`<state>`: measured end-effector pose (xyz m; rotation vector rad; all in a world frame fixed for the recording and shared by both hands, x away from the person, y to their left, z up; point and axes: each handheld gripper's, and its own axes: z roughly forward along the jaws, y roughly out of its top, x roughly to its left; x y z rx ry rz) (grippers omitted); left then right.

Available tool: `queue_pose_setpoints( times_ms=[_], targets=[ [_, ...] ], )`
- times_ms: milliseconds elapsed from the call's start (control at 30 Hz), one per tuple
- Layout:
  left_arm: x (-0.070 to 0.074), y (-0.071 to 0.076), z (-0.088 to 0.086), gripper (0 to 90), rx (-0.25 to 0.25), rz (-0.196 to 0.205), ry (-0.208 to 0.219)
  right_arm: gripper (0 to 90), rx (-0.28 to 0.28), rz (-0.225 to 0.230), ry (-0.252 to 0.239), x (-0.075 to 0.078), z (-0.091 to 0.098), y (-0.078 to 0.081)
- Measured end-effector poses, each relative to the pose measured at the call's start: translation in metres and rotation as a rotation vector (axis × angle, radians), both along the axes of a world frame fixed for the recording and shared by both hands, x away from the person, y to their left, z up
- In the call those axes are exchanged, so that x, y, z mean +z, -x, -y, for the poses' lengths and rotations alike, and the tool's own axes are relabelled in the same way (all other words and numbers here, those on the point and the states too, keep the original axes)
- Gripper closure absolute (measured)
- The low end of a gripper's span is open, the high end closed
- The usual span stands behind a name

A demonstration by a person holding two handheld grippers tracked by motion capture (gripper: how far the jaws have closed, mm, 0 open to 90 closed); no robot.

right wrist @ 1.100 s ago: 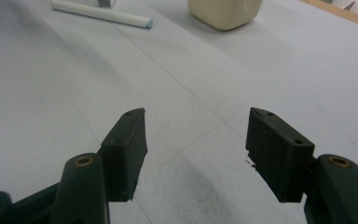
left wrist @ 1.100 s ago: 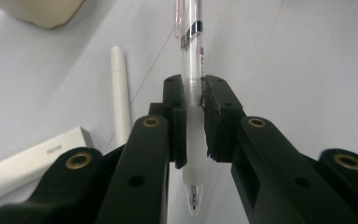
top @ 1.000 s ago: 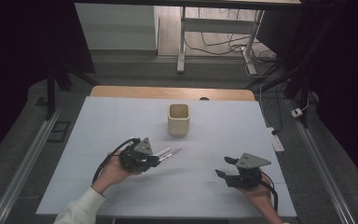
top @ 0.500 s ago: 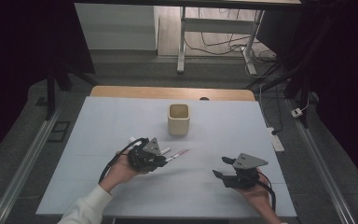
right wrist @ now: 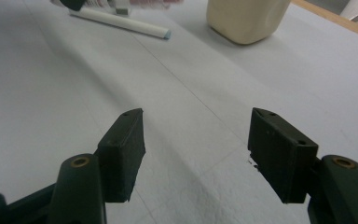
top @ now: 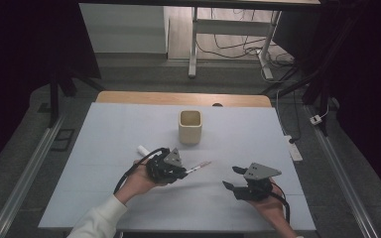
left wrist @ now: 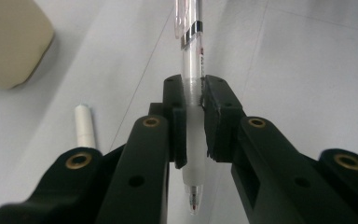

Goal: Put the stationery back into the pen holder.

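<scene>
My left gripper (top: 182,172) is shut on a clear pen (top: 199,167), which sticks out to the right, a little above the white table (top: 104,134). In the left gripper view the pads clamp the pen's (left wrist: 193,88) frosted grip section, its writing tip pointing back toward the camera. A cream cup (top: 190,127) stands upright beyond it, mid-table. A white marker (top: 142,148) lies on the table just left of the left gripper. My right gripper (top: 232,177) sits open near the front right, nothing between its fingers (right wrist: 123,144).
The table's wooden far edge (top: 178,98) runs behind the cup. In the right gripper view the cup (right wrist: 247,16) and the white marker (right wrist: 121,24) lie well ahead. Metal rails (top: 25,173) flank the table on both sides.
The left gripper has carried the pen to the right, toward the table's middle in front of the cup. The right gripper has hardly moved.
</scene>
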<state>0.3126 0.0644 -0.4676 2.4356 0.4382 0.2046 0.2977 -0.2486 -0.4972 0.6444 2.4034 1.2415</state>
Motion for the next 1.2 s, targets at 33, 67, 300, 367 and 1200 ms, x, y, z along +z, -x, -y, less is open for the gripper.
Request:
queue_pose_setpoints(
  times_ms=[33, 67, 300, 367, 1200],
  targets=[
    [0.000, 0.000, 0.002, 78.8, -0.003, 0.001, -0.001, 35.7, 0.005, -0.005, -0.005, 0.001, -0.002, 0.000],
    [-0.001, -0.001, 0.003, 78.8, -0.006, -0.001, -0.003, 35.7, 0.006, -0.001, 0.002, 0.002, -0.004, 0.001],
    [-0.006, -0.004, 0.013, 78.8, -0.018, -0.003, -0.022, 34.8, 0.023, 0.015, 0.020, 0.005, -0.016, 0.001],
    [-0.006, -0.004, 0.015, 78.8, -0.020, -0.003, -0.029, 34.7, 0.021, 0.017, 0.028, 0.006, -0.018, 0.001],
    [-0.012, -0.007, 0.041, 78.8, -0.064, -0.010, -0.072, 40.2, 0.118, 0.045, 0.214, 0.022, -0.069, -0.010]
  ],
)
